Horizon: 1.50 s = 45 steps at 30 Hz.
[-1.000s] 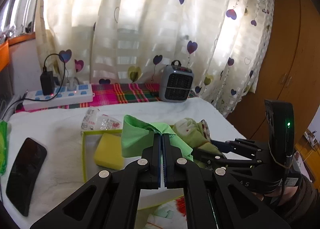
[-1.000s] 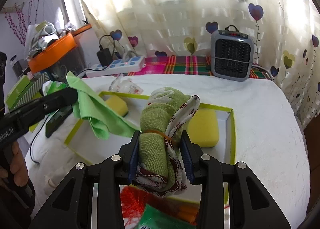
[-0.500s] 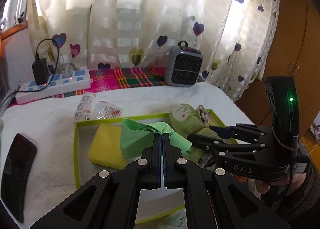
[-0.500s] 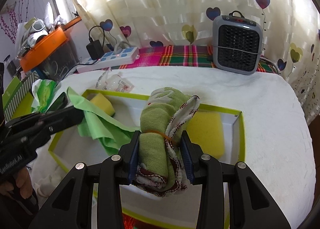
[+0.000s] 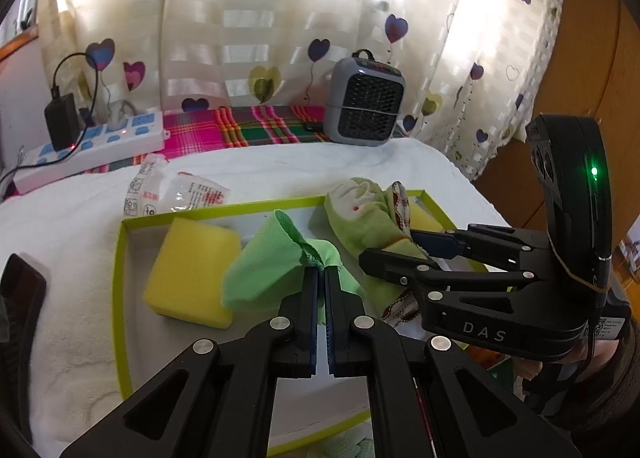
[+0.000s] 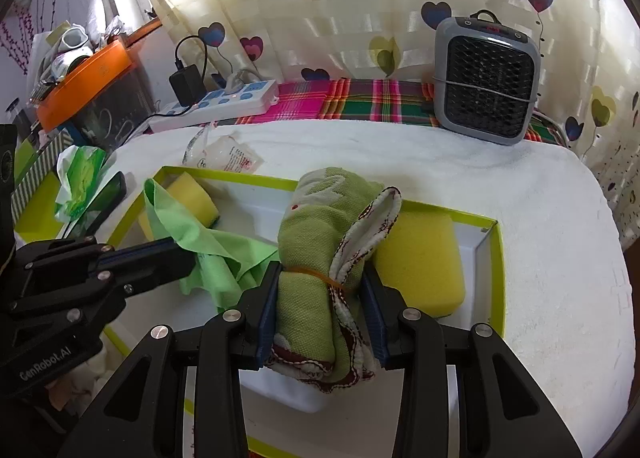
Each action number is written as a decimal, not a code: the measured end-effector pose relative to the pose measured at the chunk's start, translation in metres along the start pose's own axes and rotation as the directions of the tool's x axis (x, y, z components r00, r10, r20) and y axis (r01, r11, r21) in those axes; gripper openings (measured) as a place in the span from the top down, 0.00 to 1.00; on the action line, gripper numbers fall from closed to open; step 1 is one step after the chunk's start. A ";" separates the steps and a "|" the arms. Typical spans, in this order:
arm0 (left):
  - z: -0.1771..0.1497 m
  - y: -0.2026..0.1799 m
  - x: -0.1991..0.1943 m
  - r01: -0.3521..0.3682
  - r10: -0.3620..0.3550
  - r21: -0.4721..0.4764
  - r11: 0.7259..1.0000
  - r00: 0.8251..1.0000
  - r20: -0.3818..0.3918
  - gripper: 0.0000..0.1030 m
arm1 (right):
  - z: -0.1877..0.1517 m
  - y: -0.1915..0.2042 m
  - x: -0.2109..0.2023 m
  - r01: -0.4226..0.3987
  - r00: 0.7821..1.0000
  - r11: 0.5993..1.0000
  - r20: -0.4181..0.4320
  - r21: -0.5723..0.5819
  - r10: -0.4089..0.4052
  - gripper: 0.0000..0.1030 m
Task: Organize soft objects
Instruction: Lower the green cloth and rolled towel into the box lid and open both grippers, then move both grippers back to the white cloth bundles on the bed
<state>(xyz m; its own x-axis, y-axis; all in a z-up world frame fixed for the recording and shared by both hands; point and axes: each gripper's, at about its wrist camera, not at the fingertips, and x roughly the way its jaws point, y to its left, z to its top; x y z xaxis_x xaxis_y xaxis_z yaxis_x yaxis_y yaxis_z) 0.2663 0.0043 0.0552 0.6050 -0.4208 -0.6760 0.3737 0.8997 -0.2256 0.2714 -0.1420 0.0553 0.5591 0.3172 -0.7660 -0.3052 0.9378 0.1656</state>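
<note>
My left gripper (image 5: 321, 272) is shut on a thin bright green cloth (image 5: 272, 266), which hangs over the white tray with a lime rim (image 5: 224, 209). My right gripper (image 6: 320, 278) is shut on a rolled olive-green towel (image 6: 316, 234) bound with a rubber band, held above the tray's middle (image 6: 256, 209). The left gripper (image 6: 176, 256) shows at the left of the right wrist view, the right gripper (image 5: 384, 248) at the right of the left wrist view. One yellow sponge (image 5: 192, 270) lies at the tray's left end, another yellow sponge (image 6: 420, 258) at its right end.
A white fluffy cover (image 6: 540, 217) spreads over the table. A grey heater (image 6: 486, 79) and a power strip (image 5: 92, 145) stand at the back. A plastic packet (image 5: 176, 193) lies behind the tray, a black phone (image 5: 20, 298) at its left. An orange bin (image 6: 84, 75) stands far left.
Both grippers have come forward and down over the tray with their loads. The green cloth now hangs lower, beside the left sponge; the towel roll sits closer above the tray.
</note>
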 end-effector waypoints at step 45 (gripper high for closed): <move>-0.008 -0.005 -0.021 -0.077 0.077 -0.003 0.997 0.997 0.002 0.59 | -0.011 0.001 -0.028 0.006 0.998 0.999 0.059 0.048 -0.009 0.39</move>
<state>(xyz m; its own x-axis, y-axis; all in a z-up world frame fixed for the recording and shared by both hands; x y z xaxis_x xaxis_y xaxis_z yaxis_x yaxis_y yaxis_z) 0.2457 0.0092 0.0646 0.6337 -0.3502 -0.6898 0.3234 0.9299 -0.1750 0.2473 -0.1510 0.0701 0.6065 0.3166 -0.7293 -0.2643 0.9454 0.1906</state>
